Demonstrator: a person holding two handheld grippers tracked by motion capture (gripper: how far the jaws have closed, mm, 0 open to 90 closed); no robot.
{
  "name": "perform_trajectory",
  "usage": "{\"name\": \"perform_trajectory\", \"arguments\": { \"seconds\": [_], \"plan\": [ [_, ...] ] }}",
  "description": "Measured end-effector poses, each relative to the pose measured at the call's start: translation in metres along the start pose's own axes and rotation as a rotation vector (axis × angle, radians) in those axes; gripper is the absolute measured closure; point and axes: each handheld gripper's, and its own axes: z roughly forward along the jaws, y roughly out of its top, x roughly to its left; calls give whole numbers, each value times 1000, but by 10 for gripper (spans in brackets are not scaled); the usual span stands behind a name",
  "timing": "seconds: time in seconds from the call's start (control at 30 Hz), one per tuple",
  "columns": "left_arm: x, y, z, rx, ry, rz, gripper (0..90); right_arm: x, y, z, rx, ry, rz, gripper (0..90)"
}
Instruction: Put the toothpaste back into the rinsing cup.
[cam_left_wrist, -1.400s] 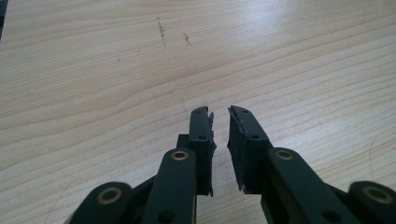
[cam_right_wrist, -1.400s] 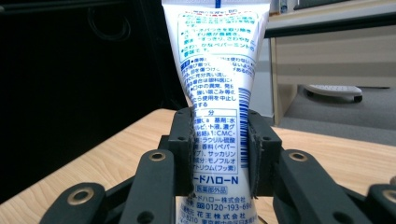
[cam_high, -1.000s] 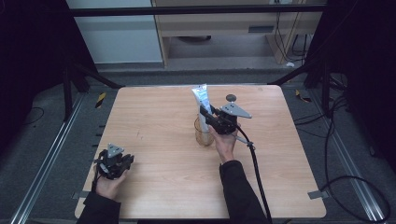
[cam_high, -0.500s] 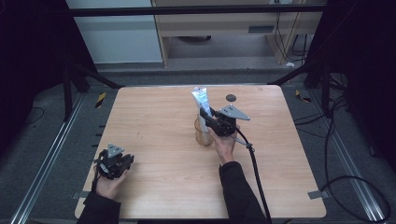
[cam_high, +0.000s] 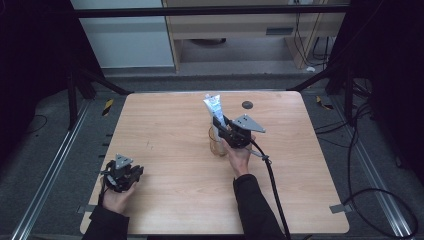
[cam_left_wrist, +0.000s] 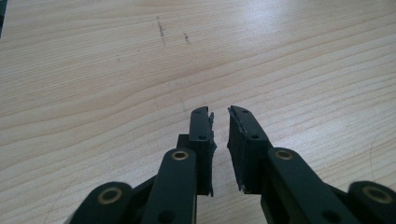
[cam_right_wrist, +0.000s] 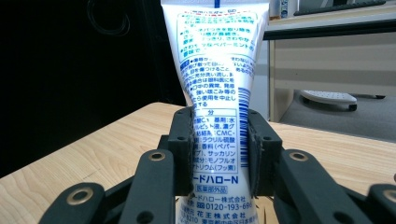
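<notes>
White with blue print, the tube (cam_right_wrist: 215, 93) stands upright, clamped between the jaws of the right gripper (cam_high: 223, 131), its lower end in a clear cup (cam_high: 217, 145) near the middle of the wooden tabletop (cam_high: 170, 125). Well apart from the cup, at the tabletop's near left edge, the left gripper (cam_left_wrist: 220, 128) rests with jaws narrowly parted, holding nothing.

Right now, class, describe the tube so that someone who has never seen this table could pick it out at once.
Start at the wooden table and look toward its far middle, where the right gripper is raised. Clamped upright between its fingers is the tube, just above a clear cup. It is white with blue print, unlike the small dark disc lying behind it.
</notes>
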Motion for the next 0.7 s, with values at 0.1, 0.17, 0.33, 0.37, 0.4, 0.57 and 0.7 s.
{"name": "perform_trajectory", "arguments": {
  "seconds": [0.1,0.17,0.33,0.37,0.4,0.57,0.7],
  "plan": [
    [0,0,0,0,0,-1,784,1,0,0,3,-3,-9,677],
    [0,0,0,0,0,0,784,1,0,0,3,-4,-11,676],
    [0,0,0,1,0,2,785,1,0,-1,4,-8,-12,673],
    [0,0,0,1,0,2,784,1,0,-1,4,-9,-15,673],
    [0,0,0,-1,0,0,784,1,0,-1,3,-10,-22,672],
    [0,0,0,-1,0,1,785,0,-2,-1,-7,-11,-25,670],
    [-1,0,0,0,0,3,785,0,-4,-1,-22,-11,-32,673]
  ]
}}
